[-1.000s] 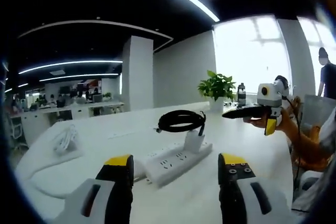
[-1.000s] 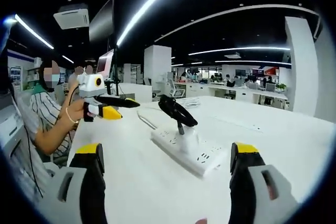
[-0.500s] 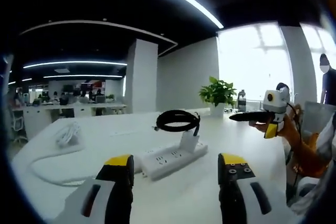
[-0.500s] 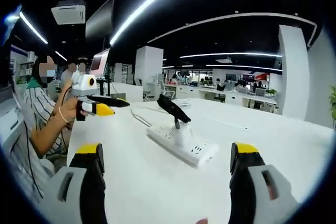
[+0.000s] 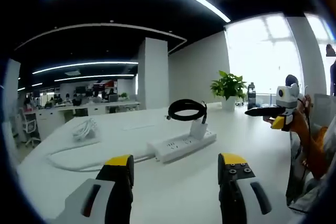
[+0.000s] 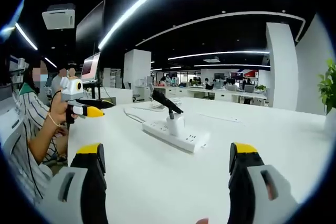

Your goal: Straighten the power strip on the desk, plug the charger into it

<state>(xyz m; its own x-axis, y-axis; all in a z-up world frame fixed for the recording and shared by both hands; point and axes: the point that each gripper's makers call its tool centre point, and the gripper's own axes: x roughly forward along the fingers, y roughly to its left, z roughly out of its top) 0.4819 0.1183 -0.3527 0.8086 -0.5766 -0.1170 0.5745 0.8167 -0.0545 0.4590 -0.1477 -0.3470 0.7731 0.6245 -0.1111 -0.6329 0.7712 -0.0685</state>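
Observation:
A white power strip [image 5: 181,144] lies flat on the white desk [image 5: 173,192]. A white charger [image 5: 198,128] stands plugged into it, and its black coiled cable [image 5: 186,110] rises above. My left gripper [image 5: 175,162] is open, well short of the strip, with nothing between its jaws. My right gripper [image 5: 257,112] hangs in a hand at the right. In the right gripper view the strip [image 6: 173,134] and charger [image 6: 173,124] sit mid-desk beyond my open right gripper [image 6: 165,153]. The left gripper [image 6: 100,108] is held up at the left.
The strip's white cord [image 5: 79,158] curves leftward to a white cable bundle [image 5: 86,128]. A potted plant [image 5: 229,85] and a bottle [image 5: 251,92] stand at the desk's far end. A seated person [image 6: 31,124] is at the desk's left edge.
Both cameras have drawn back from the strip, which now looks smaller and farther. The charger stays plugged in. Each gripper sits farther out toward the edge of the other's view.

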